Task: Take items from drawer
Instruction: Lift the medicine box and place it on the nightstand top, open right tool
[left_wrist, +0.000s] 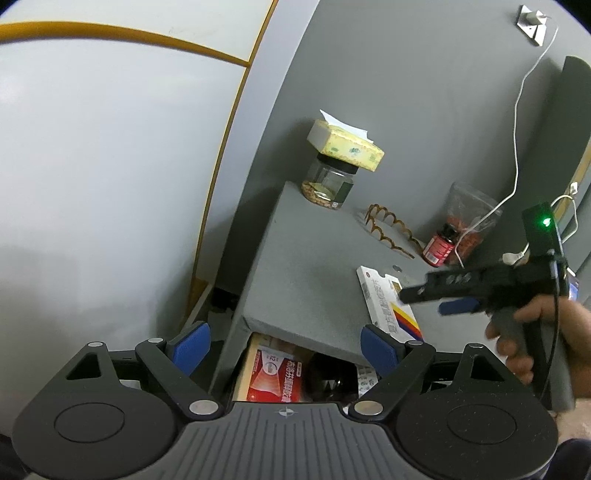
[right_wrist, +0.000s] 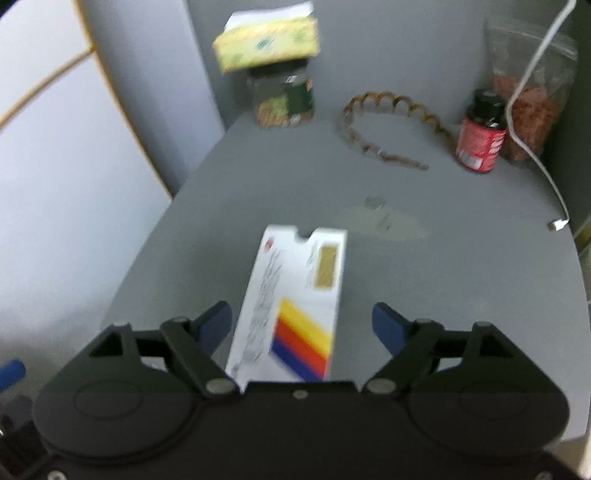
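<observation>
Evidently the white medicine box (right_wrist: 295, 306) lies released on the grey cabinet top (right_wrist: 443, 266); right gripper (right_wrist: 301, 325) gapes wide, empty; left gripper (left_wrist: 284, 347), also wide, should next enter the drawer (left_wrist: 295, 373) for the red box (left_wrist: 275, 380).

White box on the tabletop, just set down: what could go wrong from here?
1. The white box lies near the tabletop's front edge; the open right gripper, pads clear of it, could nudge it off.
2. The drawer looks barely open; the left gripper may struggle to reach the red box.
</observation>
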